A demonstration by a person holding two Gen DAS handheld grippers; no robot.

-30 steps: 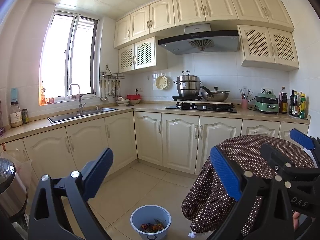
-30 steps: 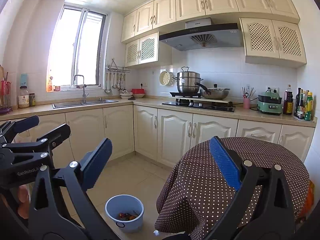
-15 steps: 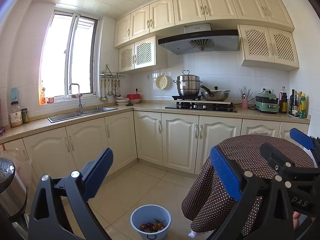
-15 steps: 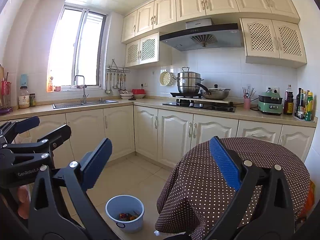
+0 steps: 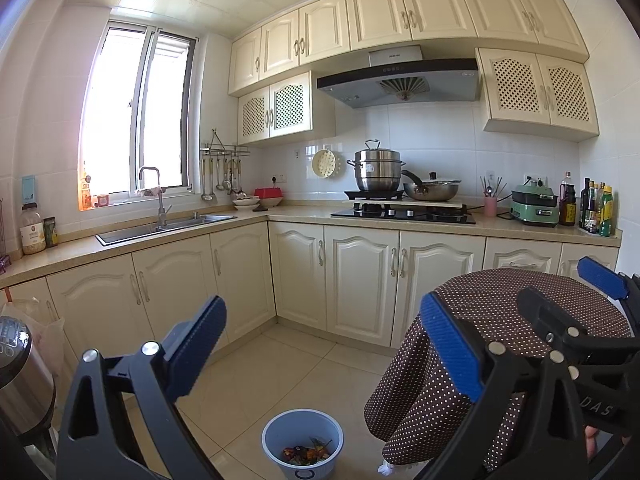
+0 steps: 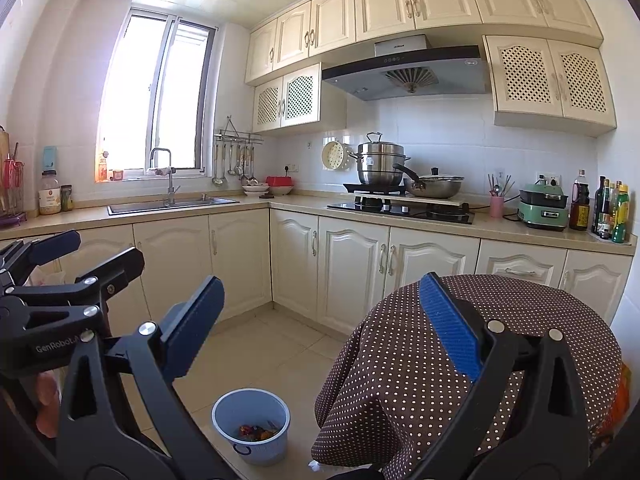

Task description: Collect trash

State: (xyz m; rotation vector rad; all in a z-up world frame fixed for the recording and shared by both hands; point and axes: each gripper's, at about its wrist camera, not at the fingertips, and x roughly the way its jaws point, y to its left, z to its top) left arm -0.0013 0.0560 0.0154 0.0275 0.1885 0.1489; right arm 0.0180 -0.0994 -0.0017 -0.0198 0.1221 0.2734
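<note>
A small blue bin (image 5: 303, 449) (image 6: 251, 424) stands on the tiled floor with colourful scraps of trash (image 5: 306, 453) (image 6: 254, 432) at its bottom. My left gripper (image 5: 322, 348) is held high above the floor, open and with nothing between its blue pads. My right gripper (image 6: 320, 328) is open and empty as well, beside the left. Each gripper shows at the edge of the other's view: the right one (image 5: 572, 312) at the right, the left one (image 6: 76, 256) at the left.
A round table under a brown dotted cloth (image 5: 500, 344) (image 6: 480, 352) stands right of the bin. L-shaped counter with sink (image 5: 164, 226), hob with pots (image 5: 404, 210), bottles (image 5: 596, 208) at far right. A steel appliance (image 5: 20, 376) sits at the left edge.
</note>
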